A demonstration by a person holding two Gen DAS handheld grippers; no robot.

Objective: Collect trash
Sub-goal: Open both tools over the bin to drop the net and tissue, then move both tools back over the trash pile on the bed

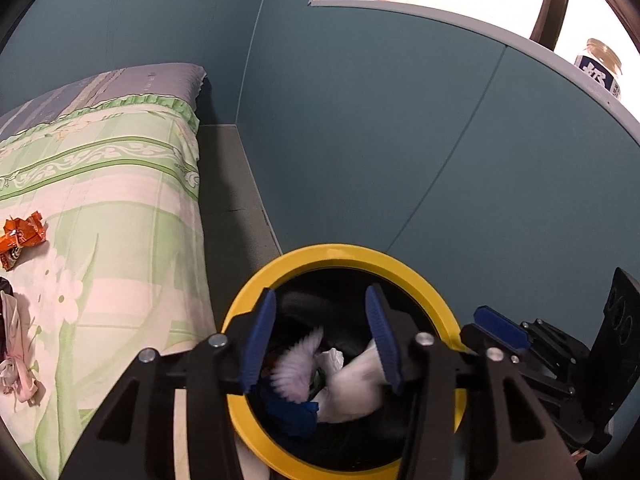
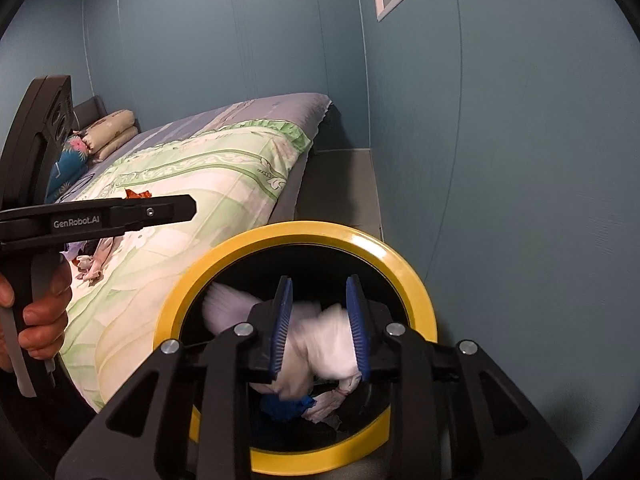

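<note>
A black bin with a yellow rim (image 1: 416, 272) (image 2: 416, 280) stands beside the bed. My left gripper (image 1: 320, 340) is open above its mouth, empty. My right gripper (image 2: 320, 328) is open over the bin too; it also shows in the left wrist view (image 1: 500, 332). White crumpled tissue (image 2: 320, 344) (image 1: 352, 392), blurred, sits between and below the right fingers inside the bin, over a blue scrap (image 2: 286, 406) (image 1: 292, 416). An orange wrapper (image 1: 22, 236) (image 2: 138, 194) and a pinkish crumpled wad (image 1: 16, 360) (image 2: 94, 264) lie on the bed.
The bed has a green floral quilt (image 1: 120, 208) (image 2: 208, 200) with pillows (image 2: 112, 132) at its head. A teal wall (image 1: 400, 140) stands behind the bin. A bottle (image 1: 600, 68) sits on a ledge. A grey bed frame ledge (image 1: 232, 184) runs beside the mattress.
</note>
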